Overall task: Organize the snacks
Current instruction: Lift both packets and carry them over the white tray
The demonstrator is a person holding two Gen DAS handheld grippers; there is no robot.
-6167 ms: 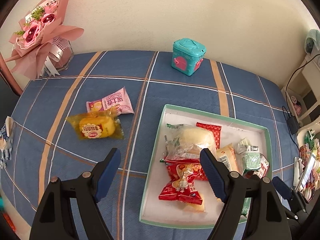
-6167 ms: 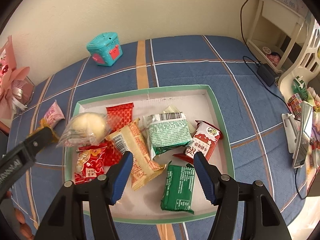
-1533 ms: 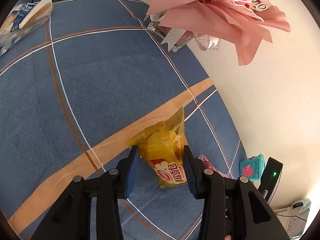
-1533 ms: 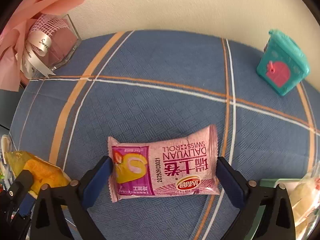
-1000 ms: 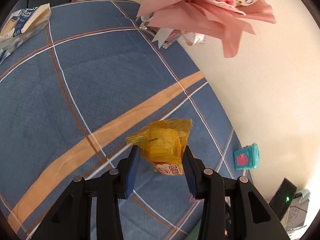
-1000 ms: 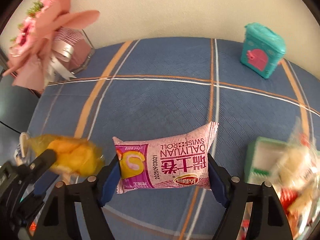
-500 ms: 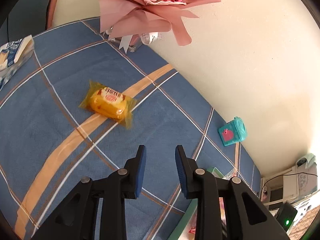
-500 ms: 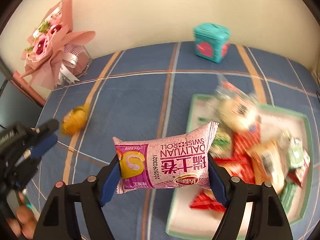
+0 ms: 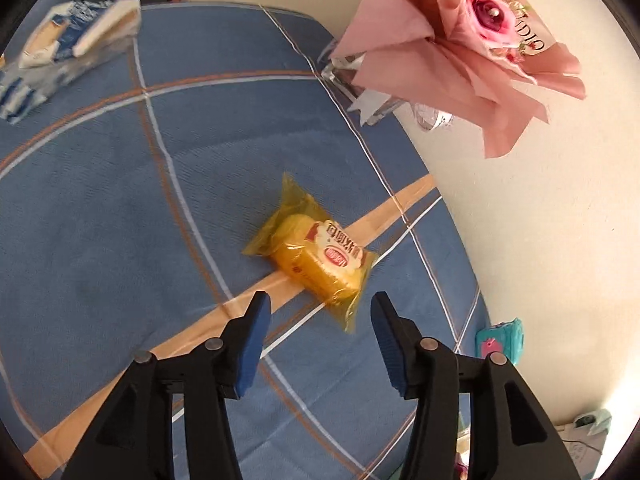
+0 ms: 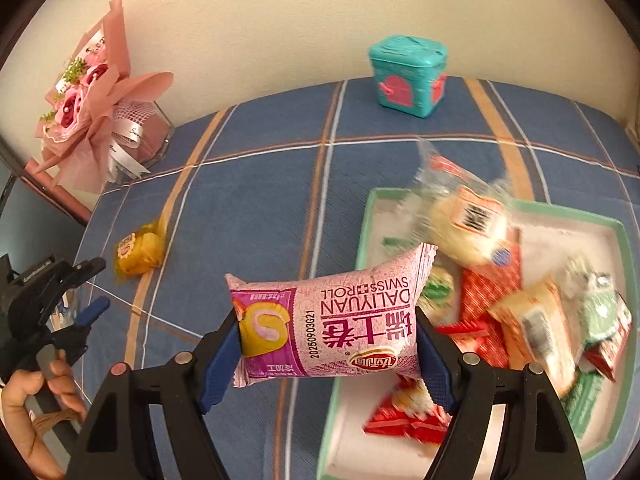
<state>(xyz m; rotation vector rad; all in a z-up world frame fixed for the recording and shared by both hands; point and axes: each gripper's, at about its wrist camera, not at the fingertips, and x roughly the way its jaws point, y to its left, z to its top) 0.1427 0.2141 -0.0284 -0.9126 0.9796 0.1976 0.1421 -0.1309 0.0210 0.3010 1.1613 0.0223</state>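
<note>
Right gripper (image 10: 326, 350) clamps the puffy, crushable pink Swiss-roll packet (image 10: 328, 316) endwise; left gripper (image 9: 318, 330) is opening, empty, yellow cake packet (image 9: 316, 258) just beyond its fingertips

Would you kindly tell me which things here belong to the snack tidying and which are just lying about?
Part of the job:
- pink Swiss roll packet, clamped in the right gripper
- yellow cake packet on the blue cloth, ahead of the opening, empty left gripper
- tray with the sorted snacks

Just lying about:
- pink bouquet
- teal box
- blue and white packet
</note>
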